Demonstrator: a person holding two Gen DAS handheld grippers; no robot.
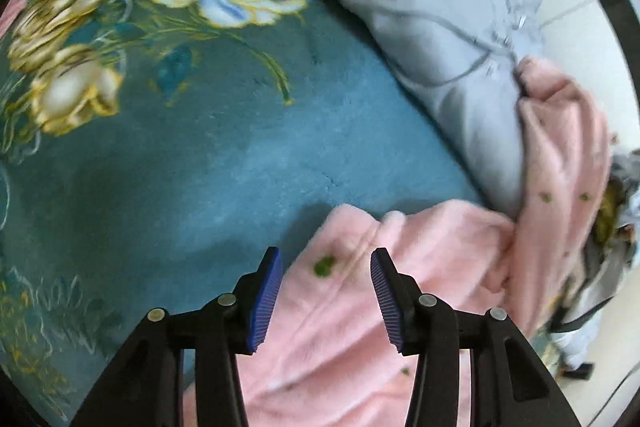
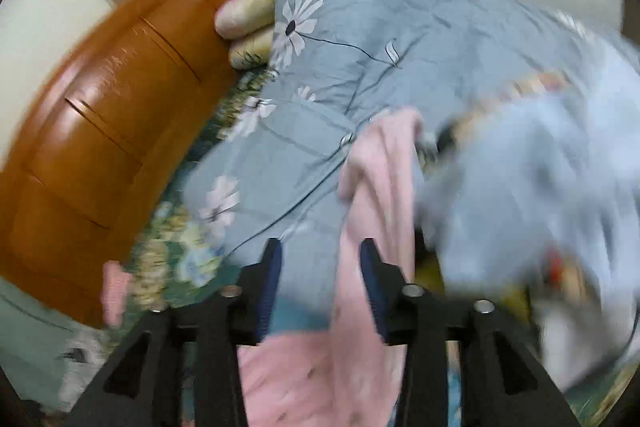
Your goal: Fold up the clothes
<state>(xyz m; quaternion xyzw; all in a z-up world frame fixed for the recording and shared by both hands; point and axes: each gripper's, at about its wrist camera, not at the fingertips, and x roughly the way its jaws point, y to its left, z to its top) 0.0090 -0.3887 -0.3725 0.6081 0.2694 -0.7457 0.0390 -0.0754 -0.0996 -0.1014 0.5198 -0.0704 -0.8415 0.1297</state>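
Note:
A fluffy pink garment (image 1: 352, 311) with small green dots lies crumpled on the teal floral bedspread (image 1: 192, 155), running up against a grey-blue quilt. My left gripper (image 1: 326, 301) stands open above the garment's near part, with the fleece showing between its blue pads (image 1: 264, 303). In the blurred right wrist view the same pink garment (image 2: 376, 195) hangs in a fold from the quilt down under the fingers. My right gripper (image 2: 320, 287) is open, the pink cloth lying just inside its right finger. Neither gripper holds anything.
A grey-blue quilt with white daisies (image 1: 436, 39) is bunched at the right of the bed (image 2: 344, 59). A pale blue garment pile (image 2: 532, 171) sits right of the pink one. A wooden headboard (image 2: 108, 115) and a pillow (image 2: 248, 15) lie to the left.

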